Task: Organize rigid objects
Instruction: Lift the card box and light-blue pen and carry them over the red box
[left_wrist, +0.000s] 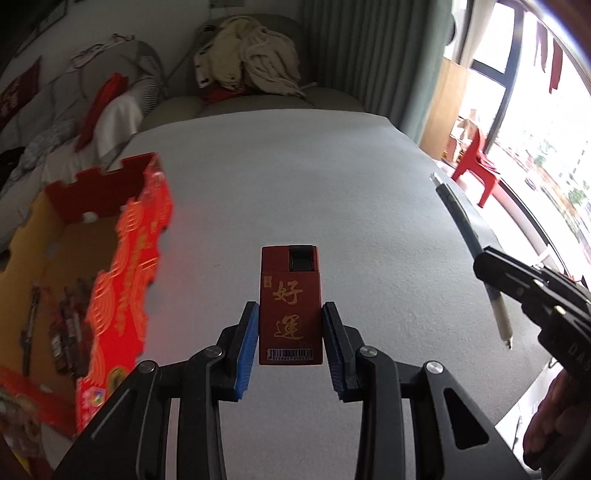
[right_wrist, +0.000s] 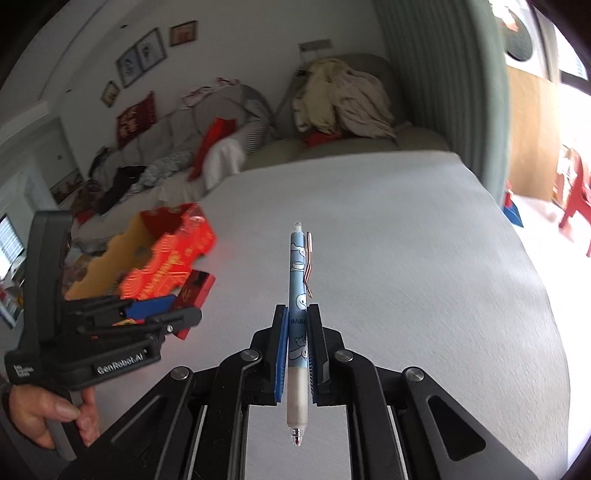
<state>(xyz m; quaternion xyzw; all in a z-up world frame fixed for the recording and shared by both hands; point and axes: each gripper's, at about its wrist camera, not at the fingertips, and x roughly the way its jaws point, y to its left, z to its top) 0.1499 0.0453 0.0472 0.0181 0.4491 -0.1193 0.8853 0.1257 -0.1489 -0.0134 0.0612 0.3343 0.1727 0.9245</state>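
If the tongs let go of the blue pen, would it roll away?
Probably only a little. The blue pen is round and smooth, so it could roll, but its metal clip sticks out and would likely stop it. It looks stiff and light, held straight in the right tongs.

"好運" on lighter (left_wrist: 290, 305); "GenRobot.AI" on left claw (right_wrist: 166, 314)

Background, both wrist views. Grey cloth-covered table (left_wrist: 295, 184) fills the foreground. Behind its far edge, a beige sofa (right_wrist: 354, 147) carries a heap of cream laundry (left_wrist: 255, 59). At left, a grey sofa (right_wrist: 207, 122) strewn with clothes and a red cushion (right_wrist: 214, 136). Framed pictures (right_wrist: 142, 55) hang on the white wall. At right, a green curtain (left_wrist: 388, 55) and a red plastic chair (left_wrist: 476, 166) by the window.
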